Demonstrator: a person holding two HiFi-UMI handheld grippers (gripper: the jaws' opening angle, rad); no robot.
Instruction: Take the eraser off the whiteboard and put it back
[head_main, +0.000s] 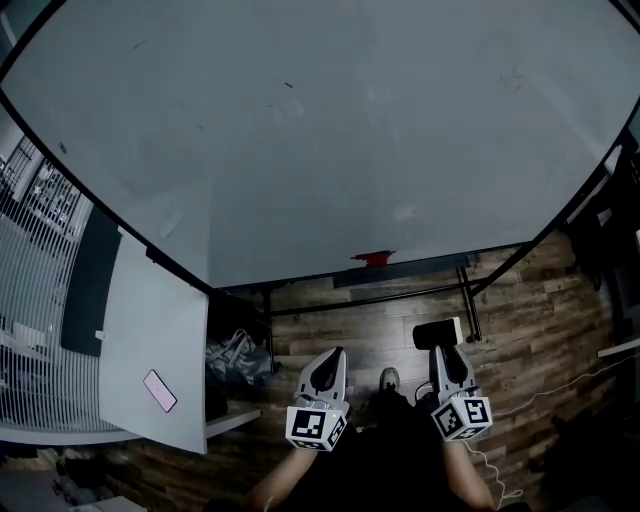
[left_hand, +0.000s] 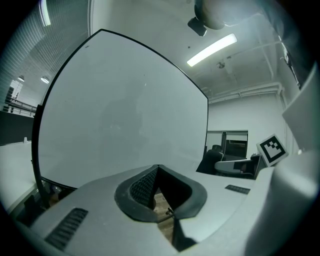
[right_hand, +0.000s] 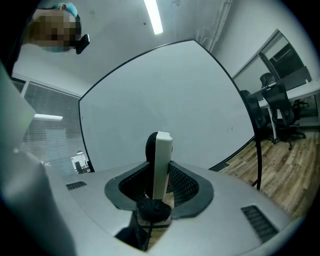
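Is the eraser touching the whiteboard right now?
Apart. Head view: the eraser, clamped in the right gripper, sits over the wood floor, clear of the whiteboard and its bottom edge.

Dark wood-plank floor (head_main: 520, 330) carries a white table (head_main: 150, 330) and black office chairs (right_hand: 275, 110) under a ceiling strip light (left_hand: 212, 49).

We have open floor (head_main: 380, 335) between us and the board (head_main: 320, 140), whose flat face stands unobstructed. At its lower edge the tray (head_main: 430, 267) juts out, with a red object (head_main: 373, 258) on it. Below run a crossbar (head_main: 370, 299) and an upright (head_main: 468, 305). The desk (head_main: 150, 330) and bag (head_main: 238, 358) close the left side; chairs (right_hand: 274, 112) stand at the right.
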